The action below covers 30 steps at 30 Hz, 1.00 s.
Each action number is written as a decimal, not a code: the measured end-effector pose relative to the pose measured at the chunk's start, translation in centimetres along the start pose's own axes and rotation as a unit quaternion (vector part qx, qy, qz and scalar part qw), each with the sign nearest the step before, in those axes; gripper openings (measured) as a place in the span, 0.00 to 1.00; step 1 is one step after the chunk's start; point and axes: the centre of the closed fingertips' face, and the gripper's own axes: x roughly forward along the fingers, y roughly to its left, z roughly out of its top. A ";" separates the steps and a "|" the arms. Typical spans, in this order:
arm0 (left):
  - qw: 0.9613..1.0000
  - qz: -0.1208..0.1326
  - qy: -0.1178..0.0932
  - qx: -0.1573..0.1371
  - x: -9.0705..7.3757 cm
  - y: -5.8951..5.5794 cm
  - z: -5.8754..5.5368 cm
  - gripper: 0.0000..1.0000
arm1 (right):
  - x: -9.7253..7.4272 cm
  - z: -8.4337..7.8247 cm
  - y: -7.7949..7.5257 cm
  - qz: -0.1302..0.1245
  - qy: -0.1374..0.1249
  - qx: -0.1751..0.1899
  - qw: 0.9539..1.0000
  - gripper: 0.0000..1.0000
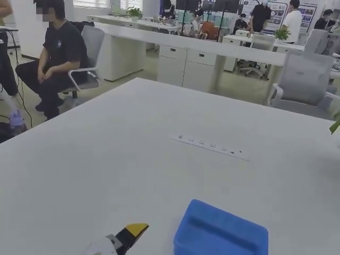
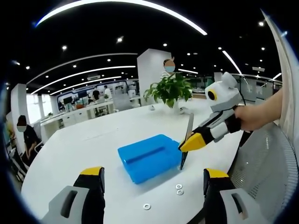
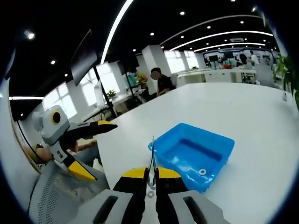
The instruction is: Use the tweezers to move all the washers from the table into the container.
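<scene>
Silvery washers [image 2: 179,187] are lying on the table [image 2: 84,144] just beside the container [image 2: 149,156]; another washer [image 3: 202,171] is sitting inside it. The tweezers [image 2: 188,128] are pointing down at the container's edge, pinched in the right gripper [image 2: 190,143], which is closing narrowly on them. The left gripper [image 2: 153,173] is gaping wide, facing the container.

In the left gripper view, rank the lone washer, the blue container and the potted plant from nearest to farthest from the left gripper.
1. Lone washer, low in the view, between the jaws of the left gripper.
2. Blue container, just beyond the washer, centre.
3. Potted plant, far behind the container.
</scene>
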 end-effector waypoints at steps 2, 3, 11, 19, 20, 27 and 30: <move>1.000 -0.003 -0.001 -0.002 0.0 -0.1 0.0 0.89 | -0.2 0.8 -0.2 -0.001 -0.007 -0.001 1.000 0.03; 1.000 -0.002 -0.001 0.000 0.0 -0.1 0.0 0.89 | -0.3 1.2 -0.4 -0.002 -0.012 -0.003 1.000 0.03; 1.000 -0.001 0.000 -0.002 0.0 0.0 0.0 0.89 | -0.3 3.8 -1.8 -0.006 -0.032 -0.009 0.999 0.03; 1.000 -0.003 -0.002 -0.005 0.0 -0.1 0.1 0.89 | 0.7 5.0 -3.4 -0.010 -0.029 -0.023 0.999 0.03; 1.000 -0.003 -0.001 -0.005 0.0 -0.1 0.1 0.89 | 0.9 5.1 -3.5 -0.010 -0.028 -0.024 0.999 0.03; 1.000 -0.004 0.004 -0.005 0.0 -0.1 -0.1 0.88 | 2.1 4.7 -4.9 -0.018 -0.005 -0.027 0.999 0.03; 1.000 -0.007 0.005 -0.006 0.0 -0.2 -0.2 0.88 | 2.6 4.3 -5.9 -0.022 0.006 -0.026 0.999 0.03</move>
